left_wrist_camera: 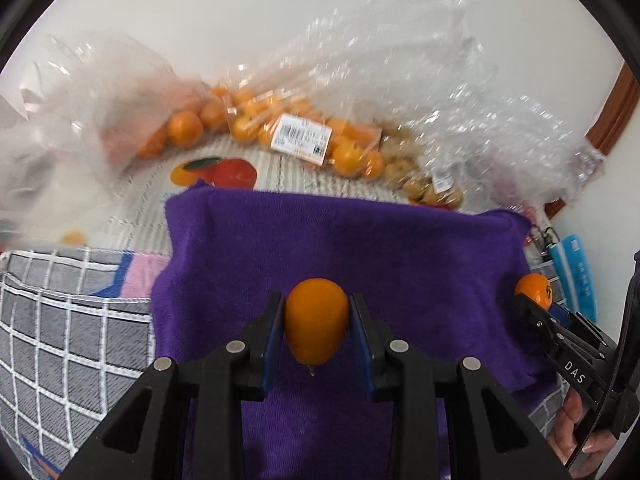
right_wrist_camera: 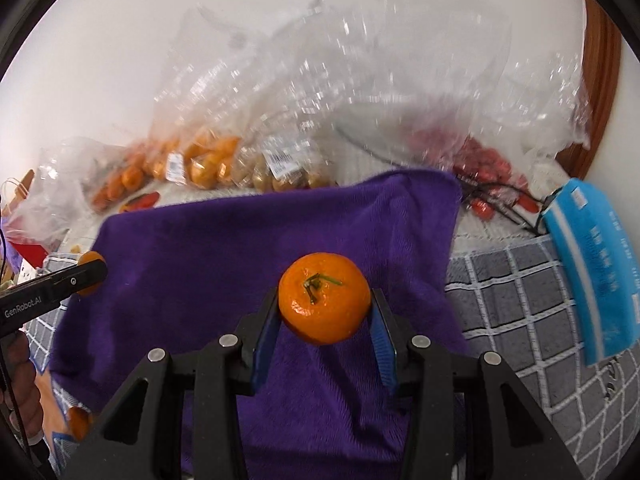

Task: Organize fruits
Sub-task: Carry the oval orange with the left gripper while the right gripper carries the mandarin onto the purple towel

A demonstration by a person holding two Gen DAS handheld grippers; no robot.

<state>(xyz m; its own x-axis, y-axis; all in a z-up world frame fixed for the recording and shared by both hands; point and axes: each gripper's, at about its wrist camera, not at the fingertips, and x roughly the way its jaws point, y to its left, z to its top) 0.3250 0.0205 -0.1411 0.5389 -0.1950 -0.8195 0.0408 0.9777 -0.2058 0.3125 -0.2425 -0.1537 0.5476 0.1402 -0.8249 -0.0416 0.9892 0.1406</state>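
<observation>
Fruits mostly sit bagged [left_wrist_camera: 296,136]; I've clamped left gripper [left_wrist_camera: 316,320] fingers on a kumquat [left_wrist_camera: 316,320], right gripper [right_wrist_camera: 324,308] fingers on a mandarin [right_wrist_camera: 324,300], above the bare purple towel [left_wrist_camera: 360,240].

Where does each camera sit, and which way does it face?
Left wrist: on the left gripper, facing forward-down at its oval orange fruit; fingers of the other hand at lower right.
Right wrist: on the right gripper, facing forward-down at its round stemmed mandarin; the other hand at left edge.
Shared: purple fleece towel, clear plastic fruit bags.
</observation>
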